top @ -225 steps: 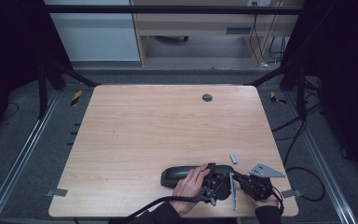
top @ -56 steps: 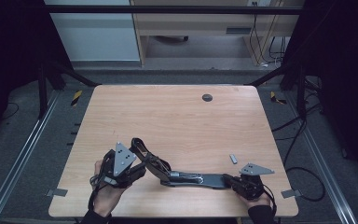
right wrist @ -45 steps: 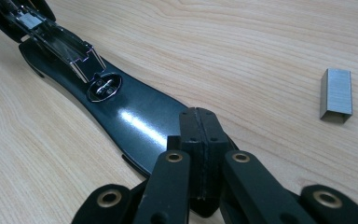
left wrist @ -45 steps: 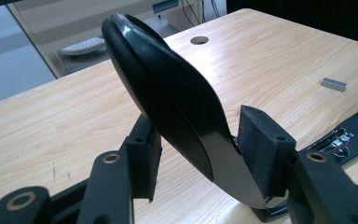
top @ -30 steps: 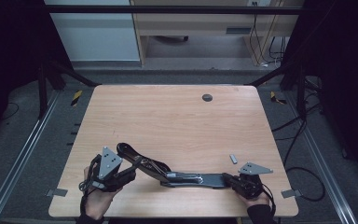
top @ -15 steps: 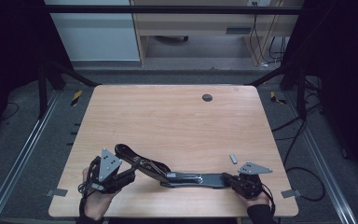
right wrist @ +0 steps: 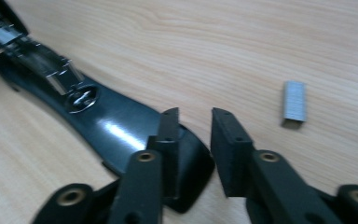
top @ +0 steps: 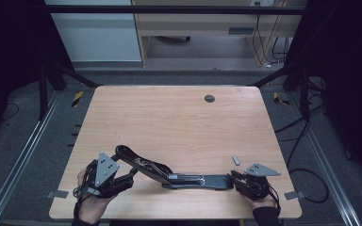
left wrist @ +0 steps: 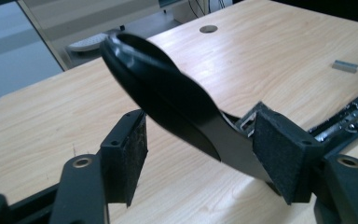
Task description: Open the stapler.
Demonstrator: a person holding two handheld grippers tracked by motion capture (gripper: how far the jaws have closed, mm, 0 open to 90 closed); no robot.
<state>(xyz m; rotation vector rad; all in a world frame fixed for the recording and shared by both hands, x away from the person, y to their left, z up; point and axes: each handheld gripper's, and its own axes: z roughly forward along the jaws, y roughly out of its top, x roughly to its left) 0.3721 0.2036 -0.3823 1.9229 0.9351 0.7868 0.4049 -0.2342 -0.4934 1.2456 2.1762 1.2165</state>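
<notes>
Left hand-held gripper (left wrist: 200, 154): jaws apart, straddling raised black stapler (top: 169, 172) lid w/o clamping it. Right hand-held gripper (right wrist: 193, 140): jaws apart, just over stapler base end. Stapler lies swung open across near edge of surface (top: 169, 122), btwn both. Staple strip (right wrist: 294, 103) just beside right hand-held gripper.

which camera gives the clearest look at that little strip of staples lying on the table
The right gripper view: the staple strip lies close and large on the bare wood, right of the stapler's base. The left gripper view shows it small and far off; the high view shows it as a tiny grey sliver near the right hand-held gripper.
</notes>
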